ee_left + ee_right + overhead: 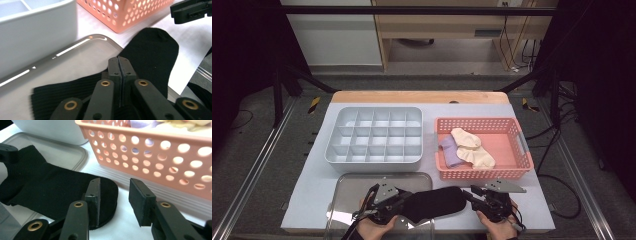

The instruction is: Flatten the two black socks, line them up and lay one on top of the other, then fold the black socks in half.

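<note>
ahead: pink basket (160, 157) blocks | left: grey organizer (374, 136)

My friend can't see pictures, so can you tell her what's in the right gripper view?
The right gripper has its two black jaws open just above the toe end of a black sock lying flat on the white table. Behind it stands a pink basket full of round holes, and a clear lid lies under the sock's far part.

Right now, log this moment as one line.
left claw: shut on black sock | right claw: open at sock toe | sock: across lid | pink basket: socks inside
</note>
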Available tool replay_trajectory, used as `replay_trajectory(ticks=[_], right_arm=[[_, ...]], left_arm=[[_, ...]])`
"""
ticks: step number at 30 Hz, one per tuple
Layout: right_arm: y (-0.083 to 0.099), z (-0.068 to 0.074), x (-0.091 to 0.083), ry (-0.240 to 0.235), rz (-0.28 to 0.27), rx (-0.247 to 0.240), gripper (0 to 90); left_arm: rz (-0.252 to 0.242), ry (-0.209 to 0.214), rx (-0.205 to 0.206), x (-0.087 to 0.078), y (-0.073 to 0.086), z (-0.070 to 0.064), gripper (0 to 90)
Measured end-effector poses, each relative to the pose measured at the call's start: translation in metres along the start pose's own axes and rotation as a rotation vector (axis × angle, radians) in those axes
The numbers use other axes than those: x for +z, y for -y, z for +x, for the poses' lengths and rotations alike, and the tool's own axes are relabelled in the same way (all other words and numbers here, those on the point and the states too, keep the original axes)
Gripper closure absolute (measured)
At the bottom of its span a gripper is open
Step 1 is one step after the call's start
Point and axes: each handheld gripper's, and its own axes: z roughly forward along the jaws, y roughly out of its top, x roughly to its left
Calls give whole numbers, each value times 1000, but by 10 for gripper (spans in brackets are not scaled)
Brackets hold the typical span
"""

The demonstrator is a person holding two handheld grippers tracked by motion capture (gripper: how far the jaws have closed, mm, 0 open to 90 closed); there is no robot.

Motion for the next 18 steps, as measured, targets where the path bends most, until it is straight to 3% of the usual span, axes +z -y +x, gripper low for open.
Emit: replay_trajectory(ticks=[12, 18], right_arm=[[10, 2, 19, 0, 85, 20, 630], [13, 0, 27, -3, 116, 33, 680]], left_arm=[[66, 31, 13, 23, 11, -6, 893], [89, 32, 19, 28, 14, -7, 893]])
